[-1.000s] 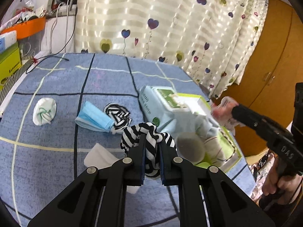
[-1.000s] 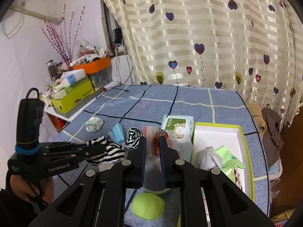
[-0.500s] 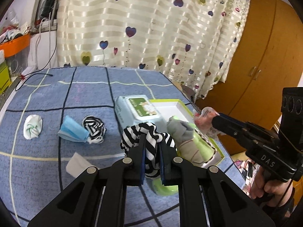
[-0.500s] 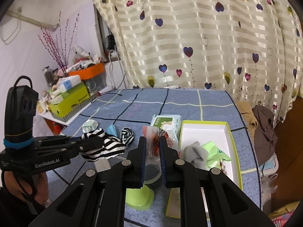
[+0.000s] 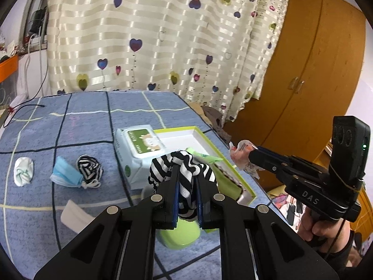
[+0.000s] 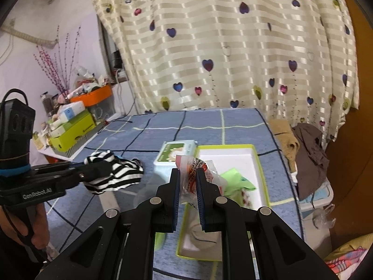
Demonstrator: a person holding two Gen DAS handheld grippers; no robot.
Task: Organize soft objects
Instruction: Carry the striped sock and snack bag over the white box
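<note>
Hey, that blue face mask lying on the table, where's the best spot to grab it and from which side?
Pinch the face mask at its bunched right end, beside the white ear loops, coming straight down from above. It lies flat and folded there, so there's thickness to pinch. The small striped sock touches that end, so stay on the blue.

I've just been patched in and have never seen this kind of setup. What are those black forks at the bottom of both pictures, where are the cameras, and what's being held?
No robot here: a person holds a two-finger gripper in each hand, each with a fisheye camera looking along its fingers. The left wrist view shows the left gripper shut on a black-and-white striped cloth; the right gripper is shut on a crinkly plastic packet. Each gripper also appears from the side in the other's view. On the blue checked bed cover lie a wet-wipes pack, a blue face mask, a second striped bundle, a small white bundle and a green-rimmed white box.
</note>
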